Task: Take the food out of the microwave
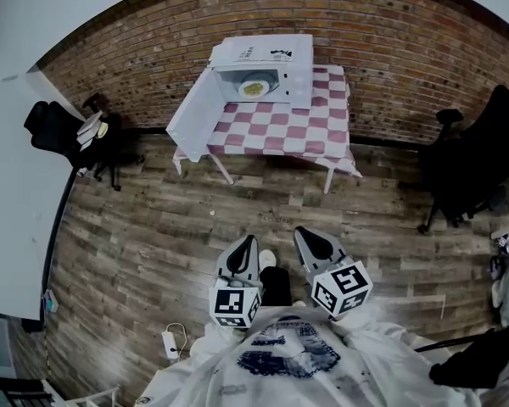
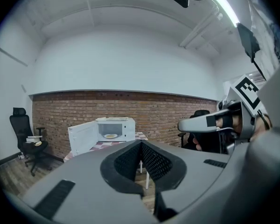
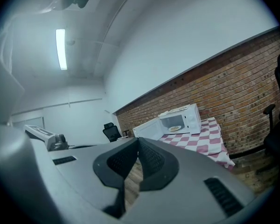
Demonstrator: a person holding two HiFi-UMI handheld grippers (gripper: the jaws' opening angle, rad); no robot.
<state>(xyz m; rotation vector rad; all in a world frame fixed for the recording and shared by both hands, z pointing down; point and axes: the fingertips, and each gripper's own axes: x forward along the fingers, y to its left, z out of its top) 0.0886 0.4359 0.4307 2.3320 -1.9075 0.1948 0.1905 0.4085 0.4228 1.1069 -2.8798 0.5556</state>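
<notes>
Steep downward look from head height onto a wood-plank floor [image 1: 153, 227] in front of a brick wall [image 1: 407, 49]. Against the wall, a small table [image 1: 329, 179] under a pink-and-white checked cloth [image 1: 322, 130]. On the table's left end, a white microwave [image 1: 263, 53] with its door [image 1: 192, 113] swung wide open to the left. Inside the lit cavity, a plate of pale yellow food [image 1: 254, 86], lying flat in the middle, with nothing touching it.

Well back from the table, near the bottom of the head view, two grey grippers held side by side, both pointing toward the microwave. Left gripper [image 1: 249, 241]: jaws closed tip to tip, nothing between them. Right gripper [image 1: 300, 232]: likewise closed and empty, with black ribbed pads [image 3: 151, 160] pressed together at the front. A marker cube [image 1: 236, 305] at the back of each. Below them, a white printed top [image 1: 288, 363] on the person holding them.

Off to the left, a black office chair [image 1: 55, 130] with a few small items on its seat. Off to the right, another black chair [image 1: 471, 155]. On the floor at lower left, a white power strip [image 1: 170, 344].
</notes>
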